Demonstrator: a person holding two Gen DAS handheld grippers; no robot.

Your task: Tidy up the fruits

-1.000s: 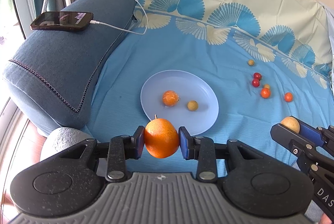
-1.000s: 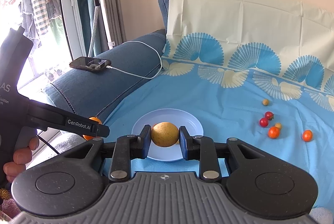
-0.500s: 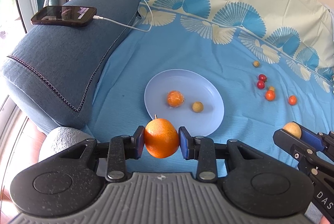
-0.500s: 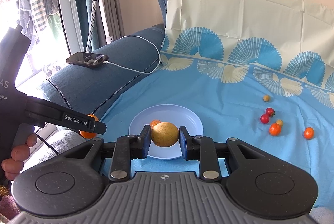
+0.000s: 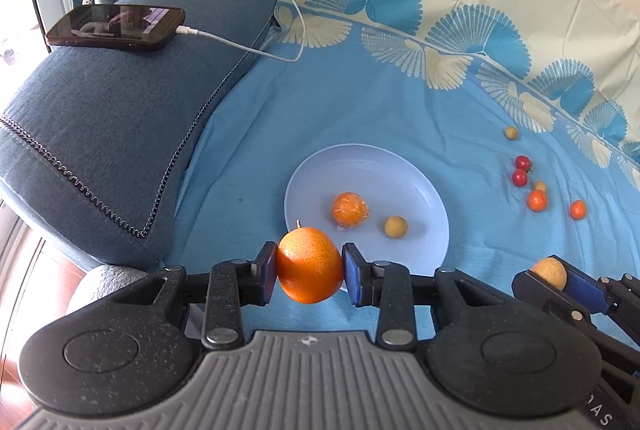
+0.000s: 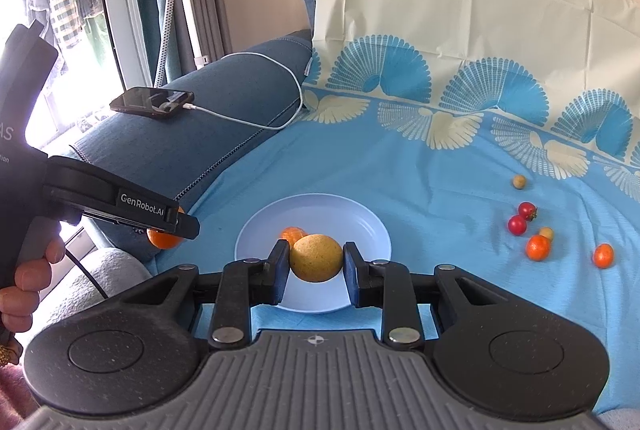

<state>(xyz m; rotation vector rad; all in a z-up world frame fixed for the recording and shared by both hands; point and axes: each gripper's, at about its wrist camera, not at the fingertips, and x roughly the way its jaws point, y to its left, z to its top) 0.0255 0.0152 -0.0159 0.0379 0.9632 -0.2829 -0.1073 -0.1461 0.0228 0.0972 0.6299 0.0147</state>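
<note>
**Both tools loaded, plate just ahead**

Here the left tool [image 5: 309,272] is clamped on an orange citrus fruit [image 5: 309,264], its blue pads pressed against the fruit's two sides, a short stem poking up from the top. The right tool [image 6: 316,262] is closed on a yellow round fruit [image 6: 316,258], held squarely between its black fingers. In the left wrist view the right tool shows at the lower right edge, the yellow fruit sitting at its tip; in the right wrist view the left tool reaches in from the left, a person's hand [image 6: 24,294] wrapped around its handle.

A pale blue plate [image 5: 400,165] lies on the blue cloth [image 5: 360,101] with fan patterns that covers a sofa seat. On the plate rest a small orange mandarin [image 5: 349,209] and, just beside it to the right, a small yellow fruit [image 5: 396,227]; the two do not touch. The held orange fruit hangs in front of the plate's near left rim, and the yellow one appears over the plate's near part.

Well to the right of the plate, loose fruit lies on the cloth: two red cherry tomatoes [image 5: 521,169] side by side, two small orange fruits [image 5: 537,200], and two small tan ones.

A phone [image 5: 116,27] lies on the blue sofa armrest [image 5: 100,117], a white cable [image 5: 256,49] plugged into it.
</note>
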